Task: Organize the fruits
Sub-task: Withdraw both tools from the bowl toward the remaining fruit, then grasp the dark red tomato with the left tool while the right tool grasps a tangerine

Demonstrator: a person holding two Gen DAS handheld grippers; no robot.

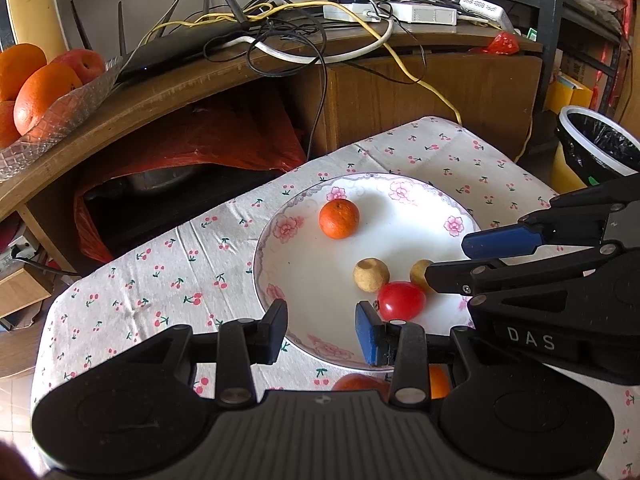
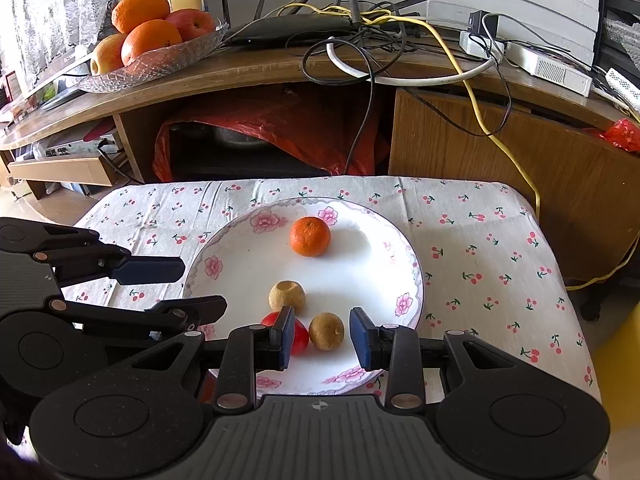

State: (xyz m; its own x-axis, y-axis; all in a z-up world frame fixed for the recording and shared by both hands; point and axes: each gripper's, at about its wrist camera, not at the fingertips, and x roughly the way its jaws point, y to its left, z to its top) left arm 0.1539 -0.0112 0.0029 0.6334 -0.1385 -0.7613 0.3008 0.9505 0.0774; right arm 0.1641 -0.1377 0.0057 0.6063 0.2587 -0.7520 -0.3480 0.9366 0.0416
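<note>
A white flowered plate (image 1: 312,272) (image 2: 248,256) holds a small orange (image 1: 339,218) (image 2: 310,236), two tan longans (image 1: 371,275) (image 2: 286,295) (image 2: 327,331) and a red tomato (image 1: 401,300) (image 2: 298,338). My left gripper (image 1: 322,326) (image 2: 202,286) is open and empty over the plate's near left rim. My right gripper (image 2: 320,336) (image 1: 446,258) is open, with the nearer longan between its fingers and the tomato by its left finger. Under the left gripper, two orange fruits (image 1: 360,383) (image 1: 439,382) lie on the cloth, mostly hidden.
The plate sits on a cherry-print tablecloth (image 1: 160,280) (image 2: 480,260). Behind it, a wooden desk (image 2: 280,68) carries a glass fruit bowl (image 2: 160,56) (image 1: 48,120), a router and tangled cables. A lined bin (image 1: 596,144) stands at the right.
</note>
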